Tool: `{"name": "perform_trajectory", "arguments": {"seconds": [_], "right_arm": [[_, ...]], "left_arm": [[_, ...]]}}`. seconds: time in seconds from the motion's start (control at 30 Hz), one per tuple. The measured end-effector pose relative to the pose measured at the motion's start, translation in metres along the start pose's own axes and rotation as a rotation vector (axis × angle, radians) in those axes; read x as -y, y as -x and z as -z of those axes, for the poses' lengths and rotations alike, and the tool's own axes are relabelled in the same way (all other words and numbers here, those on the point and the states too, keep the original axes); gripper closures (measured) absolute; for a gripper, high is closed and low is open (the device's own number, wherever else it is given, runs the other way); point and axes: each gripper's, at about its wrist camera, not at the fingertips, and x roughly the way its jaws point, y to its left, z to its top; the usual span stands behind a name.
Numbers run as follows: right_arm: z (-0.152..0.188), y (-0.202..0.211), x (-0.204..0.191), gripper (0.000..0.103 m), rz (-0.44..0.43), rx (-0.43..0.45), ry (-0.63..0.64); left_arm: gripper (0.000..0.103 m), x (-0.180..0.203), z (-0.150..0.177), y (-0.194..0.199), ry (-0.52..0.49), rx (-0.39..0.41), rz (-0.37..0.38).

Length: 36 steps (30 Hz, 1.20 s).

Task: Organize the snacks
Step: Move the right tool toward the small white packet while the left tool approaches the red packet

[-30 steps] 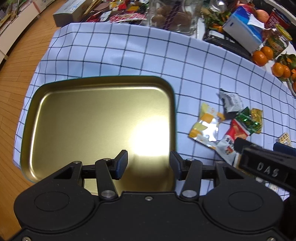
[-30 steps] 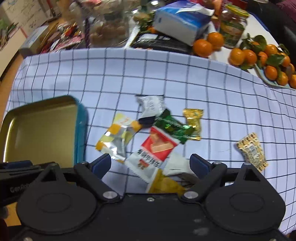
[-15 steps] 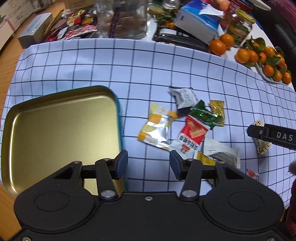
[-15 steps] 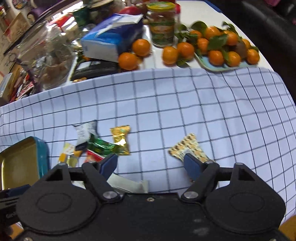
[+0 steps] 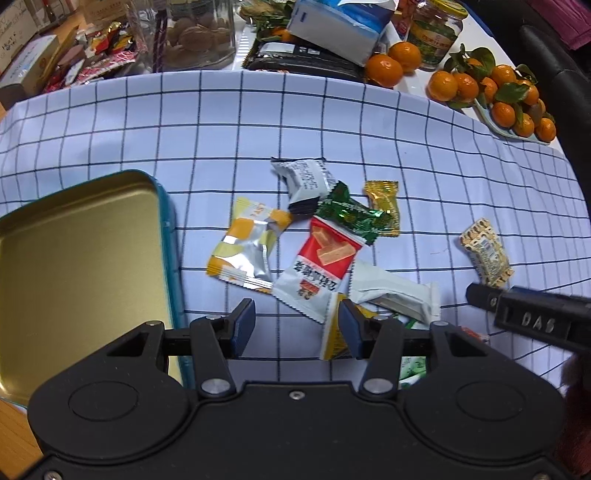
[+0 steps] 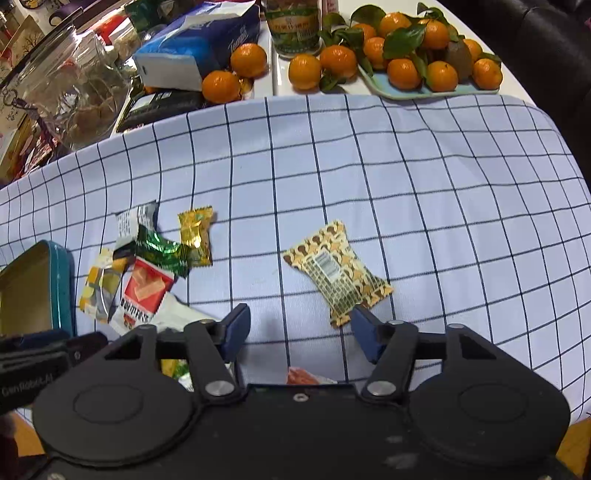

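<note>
A gold tin tray with a teal rim lies at the left on the checked cloth; it also shows in the right wrist view. A pile of wrapped snacks lies beside it: a red-and-white packet, a yellow-silver packet, a green one, a gold candy, a white one. A brown-patterned packet lies apart to the right. My left gripper is open, just short of the pile. My right gripper is open, its right finger next to the brown packet.
Behind the cloth stand a glass jar, a tissue box, a green-labelled jar, loose mandarins and a plate of mandarins. Boxes and wrappers crowd the back left. The table edge runs along the right.
My left gripper has swung right from over the tray to the snack pile. My right gripper has moved right and closer to the brown-patterned packet. Both stayed open.
</note>
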Motion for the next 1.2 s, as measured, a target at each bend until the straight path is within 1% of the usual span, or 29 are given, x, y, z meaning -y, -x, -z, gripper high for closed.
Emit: {"name": "perform_trajectory", "arguments": {"seconds": [0.1, 0.17, 0.27, 0.4, 0.5, 0.63, 0.77, 0.87, 1.07, 1.2], "right_arm": [[0.007, -0.002, 0.006, 0.045, 0.003, -0.013, -0.002], [0.010, -0.005, 0.010, 0.046, 0.009, -0.024, -0.004], [0.011, -0.006, 0.020, 0.046, 0.017, -0.029, -0.031], [0.010, -0.006, 0.029, 0.046, -0.002, -0.042, -0.056], [0.009, -0.004, 0.028, 0.046, -0.016, -0.042, -0.048], [0.009, 0.000, 0.023, 0.046, -0.032, -0.038, -0.032], [0.012, -0.001, 0.018, 0.046, -0.026, -0.041, -0.002], [0.015, -0.003, 0.016, 0.046, -0.021, -0.047, 0.012], [0.017, -0.003, 0.021, 0.046, -0.018, -0.053, 0.006], [0.017, 0.000, 0.024, 0.046, -0.024, -0.052, 0.000]], "left_arm": [[0.047, 0.004, -0.002, -0.003, 0.029, -0.017, 0.041], [0.047, 0.009, -0.003, -0.005, 0.018, -0.024, 0.049], [0.048, 0.018, -0.004, -0.008, -0.009, -0.019, 0.044], [0.049, 0.029, -0.003, -0.014, -0.057, -0.025, 0.023], [0.050, 0.030, 0.000, -0.020, -0.062, -0.055, 0.029], [0.050, 0.027, 0.004, -0.026, -0.049, -0.105, 0.068], [0.049, 0.027, 0.004, -0.029, -0.034, -0.120, 0.080], [0.050, 0.032, 0.003, -0.033, -0.045, -0.114, 0.074], [0.049, 0.049, 0.005, -0.038, -0.097, -0.084, 0.022], [0.048, 0.053, 0.005, -0.040, -0.106, -0.083, 0.019]]}}
